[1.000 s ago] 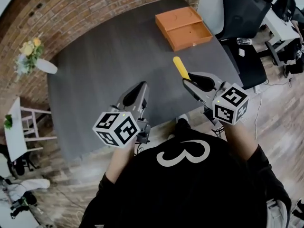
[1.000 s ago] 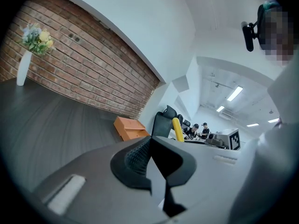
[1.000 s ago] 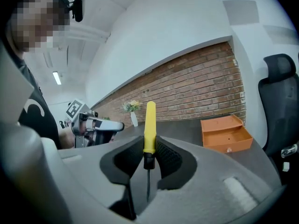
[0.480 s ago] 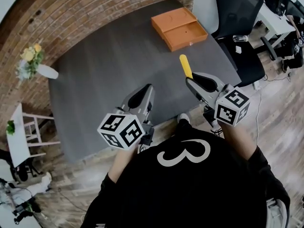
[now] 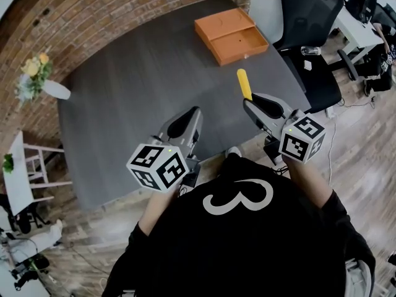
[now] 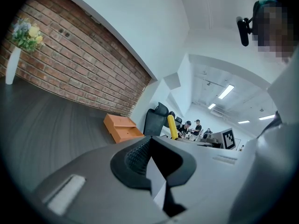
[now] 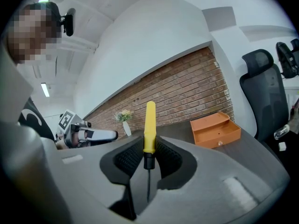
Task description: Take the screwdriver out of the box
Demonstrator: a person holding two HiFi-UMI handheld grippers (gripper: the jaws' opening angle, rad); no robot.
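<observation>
The open orange box (image 5: 232,34) lies at the far end of the dark grey table (image 5: 136,91); it also shows as the orange box (image 7: 216,129) in the right gripper view. My right gripper (image 5: 260,103) is shut on the screwdriver (image 5: 244,83), well back from the box over the table's near right edge. Its yellow handle (image 7: 149,125) sticks out past the pads and the thin shaft runs back between them. My left gripper (image 5: 187,119) hovers over the near edge, shut with nothing in it; seen along its own jaws, the left gripper (image 6: 149,157) is closed.
A white vase with flowers (image 5: 38,79) stands at the table's left corner by the brick wall. Black office chairs (image 5: 312,30) crowd the right side. A white side table (image 5: 25,166) stands on the wooden floor at the left.
Both grippers have drifted a little across the near edge of the table. The screwdriver stays clamped in the right one and its handle now points more straight ahead.
</observation>
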